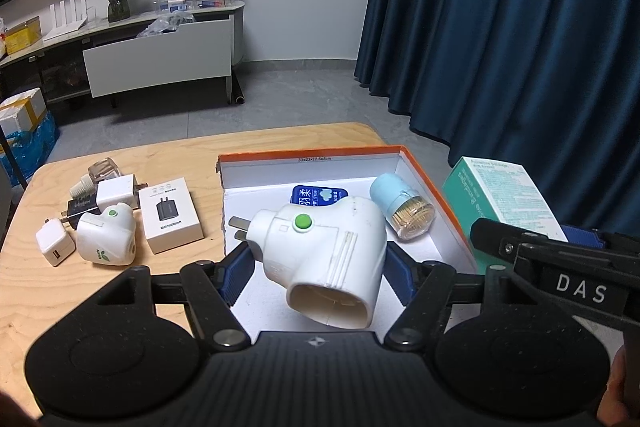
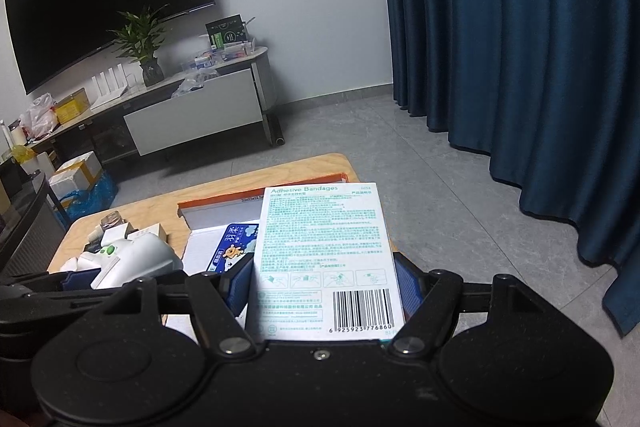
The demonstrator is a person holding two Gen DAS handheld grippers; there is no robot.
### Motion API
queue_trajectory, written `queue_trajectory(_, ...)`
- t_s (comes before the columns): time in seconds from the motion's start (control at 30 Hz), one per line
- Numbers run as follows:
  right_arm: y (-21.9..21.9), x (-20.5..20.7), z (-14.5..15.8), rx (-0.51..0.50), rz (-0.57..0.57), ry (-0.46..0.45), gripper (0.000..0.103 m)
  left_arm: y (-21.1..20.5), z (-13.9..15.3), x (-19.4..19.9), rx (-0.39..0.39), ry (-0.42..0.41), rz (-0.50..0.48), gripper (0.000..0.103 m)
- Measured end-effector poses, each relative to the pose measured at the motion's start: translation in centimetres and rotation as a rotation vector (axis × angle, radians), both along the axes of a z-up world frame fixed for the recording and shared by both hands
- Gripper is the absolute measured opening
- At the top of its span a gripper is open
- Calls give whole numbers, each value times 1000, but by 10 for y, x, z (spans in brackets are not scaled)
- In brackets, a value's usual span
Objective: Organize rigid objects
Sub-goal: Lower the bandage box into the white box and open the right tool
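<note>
White plug-in device [image 1: 324,255] pinched across its body by left gripper [image 1: 316,271], held over the orange-rimmed box [image 1: 436,187]. Looks light, hard, smooth plastic, likely slippery; grip the flat sides, not the prongs. Right gripper [image 2: 324,291] clamps the bandage carton [image 2: 324,251], light, crushable cardboard. Tissue pack [image 1: 318,197] and toothpick jar [image 1: 404,207] lie inside.

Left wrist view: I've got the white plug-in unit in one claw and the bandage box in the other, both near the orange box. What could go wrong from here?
1. The left claw grips the white plug-in unit on its rounded sides, tilted; it may slip or twist on release.
2. The toothpick jar and blue tissue pack already lie in the orange box; a drop could knock them.
3. The right claw with the bandage box is close by; the claws may collide.
</note>
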State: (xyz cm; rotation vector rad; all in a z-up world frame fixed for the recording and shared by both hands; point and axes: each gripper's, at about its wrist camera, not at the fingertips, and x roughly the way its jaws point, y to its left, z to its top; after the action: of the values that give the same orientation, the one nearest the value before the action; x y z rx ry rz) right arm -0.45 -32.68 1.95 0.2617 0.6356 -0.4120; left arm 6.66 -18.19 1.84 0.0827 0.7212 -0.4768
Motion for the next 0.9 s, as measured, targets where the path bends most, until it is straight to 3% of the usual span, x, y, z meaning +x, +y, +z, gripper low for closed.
queue_trajectory(0.9,-19,31,-9,20,19,32,84,-9,-10,20,18,23,12,70)
